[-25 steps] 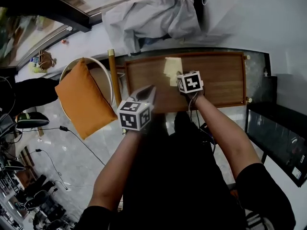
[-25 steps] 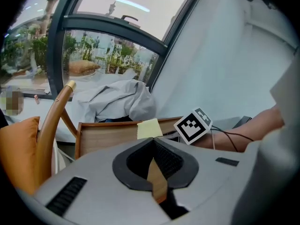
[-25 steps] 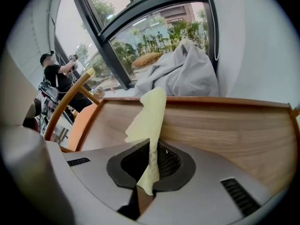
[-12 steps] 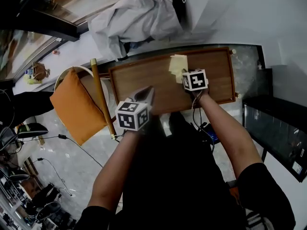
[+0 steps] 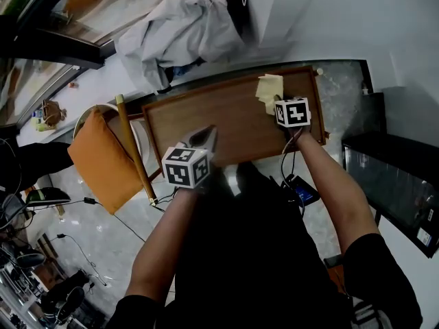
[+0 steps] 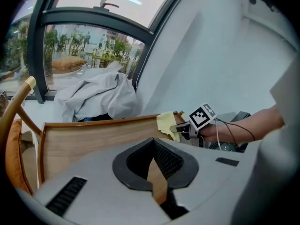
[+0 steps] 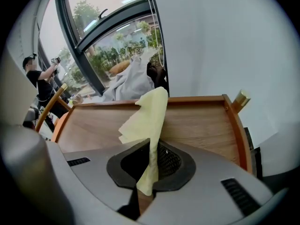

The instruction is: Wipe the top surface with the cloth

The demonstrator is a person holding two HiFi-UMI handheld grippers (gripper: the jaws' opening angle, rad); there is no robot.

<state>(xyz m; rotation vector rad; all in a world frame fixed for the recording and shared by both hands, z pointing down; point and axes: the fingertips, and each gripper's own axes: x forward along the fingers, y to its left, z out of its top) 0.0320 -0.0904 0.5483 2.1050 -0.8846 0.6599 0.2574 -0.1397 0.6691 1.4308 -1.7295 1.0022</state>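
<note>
A wooden table top with a raised rim lies in front of me. A pale yellow cloth rests on its far right part, and my right gripper is shut on the cloth's near end. In the right gripper view the cloth rises out of the shut jaws of that gripper and drapes over the wood. My left gripper hovers over the table's near edge at the left, shut with nothing in it. From there the cloth shows at the far right corner.
A crumpled pale grey garment lies past the table's far edge by the window. A wooden chair with an orange cushion stands to the left. A dark cabinet stands to the right. A person stands far off at the left.
My right gripper has dragged the cloth to the right along the table, from near the middle to the far right part. The left gripper has barely moved.
</note>
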